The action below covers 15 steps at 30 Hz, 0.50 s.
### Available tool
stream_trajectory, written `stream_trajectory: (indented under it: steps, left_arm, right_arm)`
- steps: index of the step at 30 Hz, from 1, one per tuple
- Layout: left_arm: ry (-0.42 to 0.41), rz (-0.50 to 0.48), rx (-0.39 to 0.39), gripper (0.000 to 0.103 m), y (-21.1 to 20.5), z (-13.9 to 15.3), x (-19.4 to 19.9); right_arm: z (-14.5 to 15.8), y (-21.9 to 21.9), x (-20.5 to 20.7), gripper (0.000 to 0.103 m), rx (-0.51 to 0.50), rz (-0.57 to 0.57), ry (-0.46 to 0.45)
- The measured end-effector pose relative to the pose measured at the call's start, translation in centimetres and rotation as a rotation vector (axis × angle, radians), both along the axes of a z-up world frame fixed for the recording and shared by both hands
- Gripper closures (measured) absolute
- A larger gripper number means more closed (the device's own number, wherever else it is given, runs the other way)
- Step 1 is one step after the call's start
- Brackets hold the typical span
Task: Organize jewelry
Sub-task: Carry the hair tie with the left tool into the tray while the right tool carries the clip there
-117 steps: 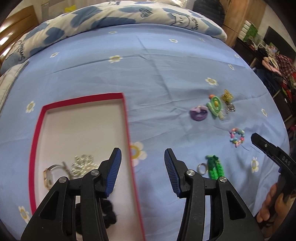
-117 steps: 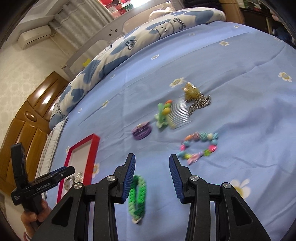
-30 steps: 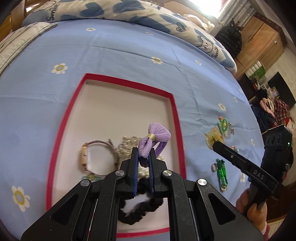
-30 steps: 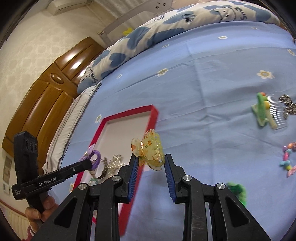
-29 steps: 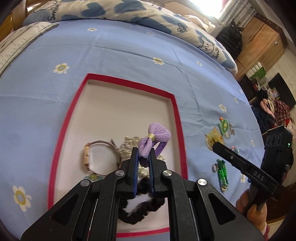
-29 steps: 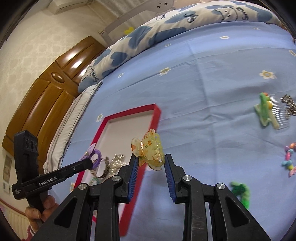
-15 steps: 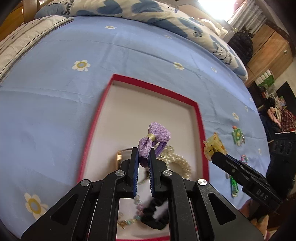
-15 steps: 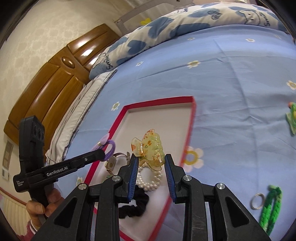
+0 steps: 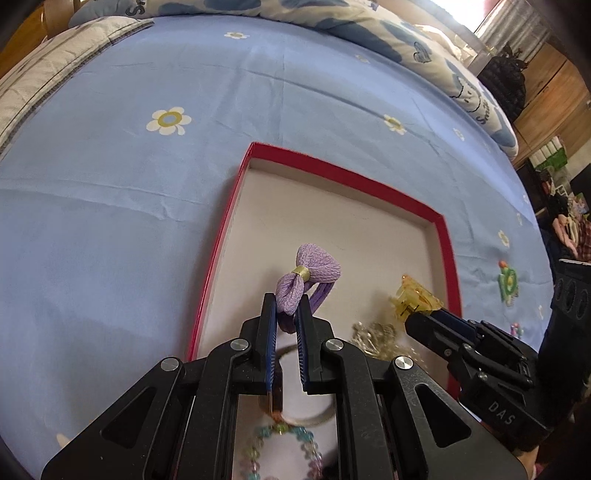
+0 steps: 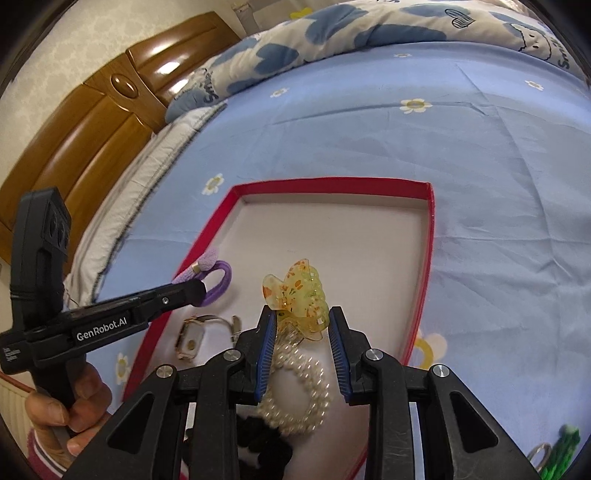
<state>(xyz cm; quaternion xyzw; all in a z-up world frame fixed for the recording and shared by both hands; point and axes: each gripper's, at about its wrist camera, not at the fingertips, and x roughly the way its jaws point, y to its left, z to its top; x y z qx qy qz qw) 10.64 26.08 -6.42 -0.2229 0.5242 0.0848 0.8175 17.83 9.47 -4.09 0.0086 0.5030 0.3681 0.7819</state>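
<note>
My left gripper (image 9: 285, 306) is shut on a purple hair tie (image 9: 308, 271) with a knitted bow and holds it above the red-rimmed tray (image 9: 332, 173). My right gripper (image 10: 301, 315) is shut on a translucent yellow claw clip (image 10: 297, 293) over the tray (image 10: 426, 258). Each gripper shows in the other's view, the right one (image 9: 419, 308) at the tray's right side, the left one (image 10: 197, 290) at its left side with the hair tie (image 10: 218, 278). A pearl bracelet (image 10: 299, 387), a watch (image 10: 192, 334), a pastel bead bracelet (image 9: 280, 446) and a black scrunchie (image 10: 266, 443) lie in the tray.
The tray sits on a blue flowered bedsheet (image 9: 110, 184). A green comb clip (image 9: 509, 280) and a small bead item (image 9: 515, 328) lie right of the tray. A green chain with a ring (image 10: 554, 454) lies at the lower right. Pillows (image 10: 332, 33) and a wooden headboard (image 10: 92, 122) are beyond.
Both grippers have moved forward over the tray with their items still held. The right gripper with the yellow clip has come in over the tray's right side.
</note>
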Motion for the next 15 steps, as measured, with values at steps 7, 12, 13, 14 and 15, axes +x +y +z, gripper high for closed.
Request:
stream_trajectory:
  steps: [7,12,13,14,15]
  left_arm:
    - [0.033,-0.003,0.01,0.094,-0.05,-1.03,0.12]
    - [0.035,-0.012,0.026,0.092,-0.22,-0.95,0.16]
    - [0.037,-0.014,0.032,0.092,-0.3,-0.94,0.16]
    - [0.039,-0.015,0.035,0.091,-0.35,-0.94,0.21]
    - [0.041,-0.016,0.036,0.089,-0.44,-0.89,0.22]
  right_arm:
    - [-0.8,0.03,0.38,0.074,-0.02,0.011,0.004]
    - [-0.79,0.18,0.46,0.073,-0.018,0.013,0.006]
    - [-0.76,0.28,0.49,0.073,-0.017,0.015,0.007]
    - [-0.75,0.36,0.49,0.072,-0.016,0.016,0.008]
    - [-0.71,0.33,0.5,0.072,-0.013,0.016,0.01]
